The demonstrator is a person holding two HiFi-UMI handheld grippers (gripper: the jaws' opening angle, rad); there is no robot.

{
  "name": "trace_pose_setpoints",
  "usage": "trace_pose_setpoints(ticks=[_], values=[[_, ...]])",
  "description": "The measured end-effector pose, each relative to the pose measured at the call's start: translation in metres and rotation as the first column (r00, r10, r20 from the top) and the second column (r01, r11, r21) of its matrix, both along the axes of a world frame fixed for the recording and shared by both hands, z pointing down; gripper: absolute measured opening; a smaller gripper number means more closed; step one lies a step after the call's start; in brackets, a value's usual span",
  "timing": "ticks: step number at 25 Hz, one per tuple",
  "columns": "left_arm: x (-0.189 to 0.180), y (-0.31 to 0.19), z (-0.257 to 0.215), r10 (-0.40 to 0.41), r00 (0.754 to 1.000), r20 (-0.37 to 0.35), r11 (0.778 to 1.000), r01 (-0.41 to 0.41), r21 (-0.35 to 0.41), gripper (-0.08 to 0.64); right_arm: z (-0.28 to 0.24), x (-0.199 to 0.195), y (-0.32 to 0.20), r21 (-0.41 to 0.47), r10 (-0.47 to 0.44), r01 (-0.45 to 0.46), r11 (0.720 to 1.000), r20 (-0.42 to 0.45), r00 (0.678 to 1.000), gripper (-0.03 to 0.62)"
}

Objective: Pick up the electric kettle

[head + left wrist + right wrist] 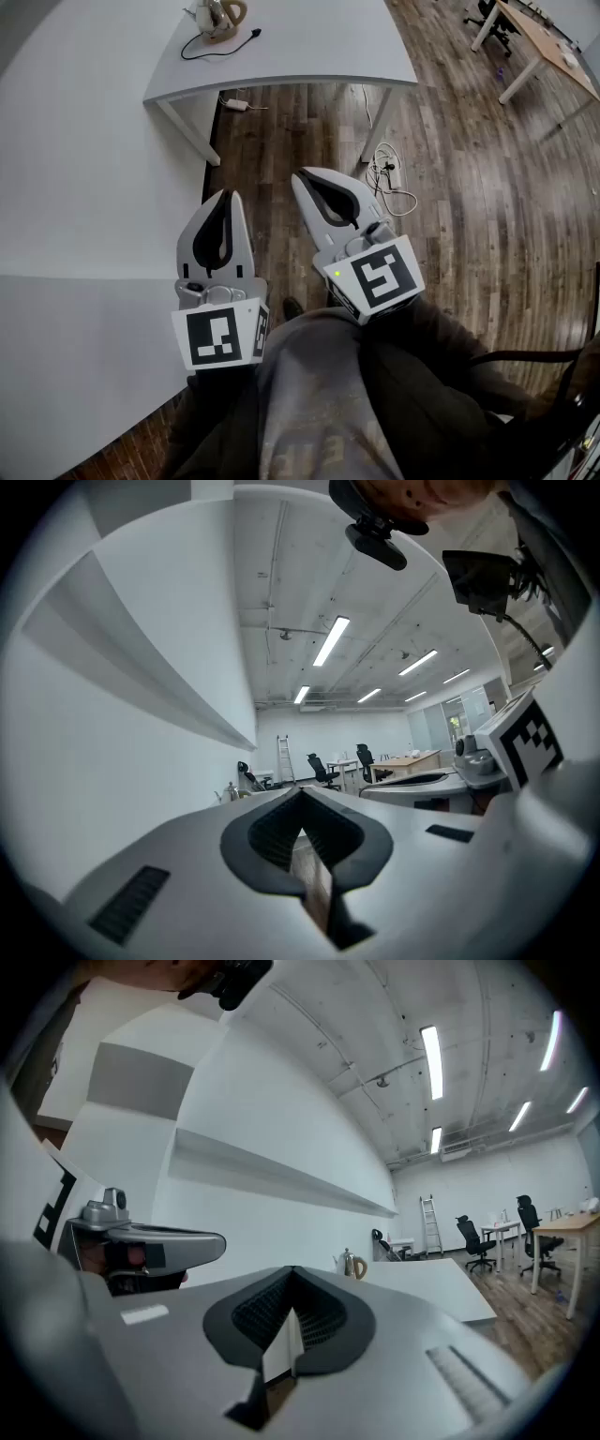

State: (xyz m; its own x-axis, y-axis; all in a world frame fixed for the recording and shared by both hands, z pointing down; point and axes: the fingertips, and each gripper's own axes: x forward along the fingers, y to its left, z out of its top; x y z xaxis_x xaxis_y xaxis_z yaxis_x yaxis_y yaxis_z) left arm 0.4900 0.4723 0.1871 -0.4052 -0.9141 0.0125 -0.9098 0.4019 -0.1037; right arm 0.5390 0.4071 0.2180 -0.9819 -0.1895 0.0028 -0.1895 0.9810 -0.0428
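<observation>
The electric kettle (221, 19), metal with a tan handle, stands on its base at the far end of a white table (309, 47), and its black cord (202, 49) trails beside it. Both grippers are held level over my lap, far short of the table. My left gripper (223, 195) is shut with nothing in it, and my right gripper (302, 174) beside it is shut and empty too. In the left gripper view the kettle (231, 792) is tiny beyond the closed tips (301, 789). The right gripper view shows the kettle (352, 1265) just right of its closed tips (292, 1269).
A white wall (75, 187) runs along the left. A power strip (236, 103) lies on the wood floor under the table, and loose cables (389, 178) lie further right. A wooden desk (548, 42) and an office chair (497, 23) stand at the far right.
</observation>
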Motion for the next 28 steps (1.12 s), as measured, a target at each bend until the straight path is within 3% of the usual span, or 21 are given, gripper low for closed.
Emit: trace_pose_setpoints(ticks=[14, 20, 28], values=[[0.021, -0.036, 0.016, -0.038, 0.999, -0.003, 0.999, 0.038, -0.032, 0.0, 0.011, 0.02, -0.041, -0.05, -0.037, 0.039, 0.998, 0.035, 0.999, 0.002], [0.026, -0.046, 0.033, -0.045, 0.998, -0.054, 0.995, 0.04, -0.092, 0.0, 0.024, 0.021, -0.052, -0.081, -0.038, 0.038, 0.996, -0.002, 0.999, 0.006], [-0.014, -0.058, 0.036, -0.052, 0.996, -0.074, 0.997, 0.048, -0.062, 0.0, 0.033, -0.009, -0.067, -0.077, -0.019, 0.017, 0.997, -0.027, 0.999, 0.006]])
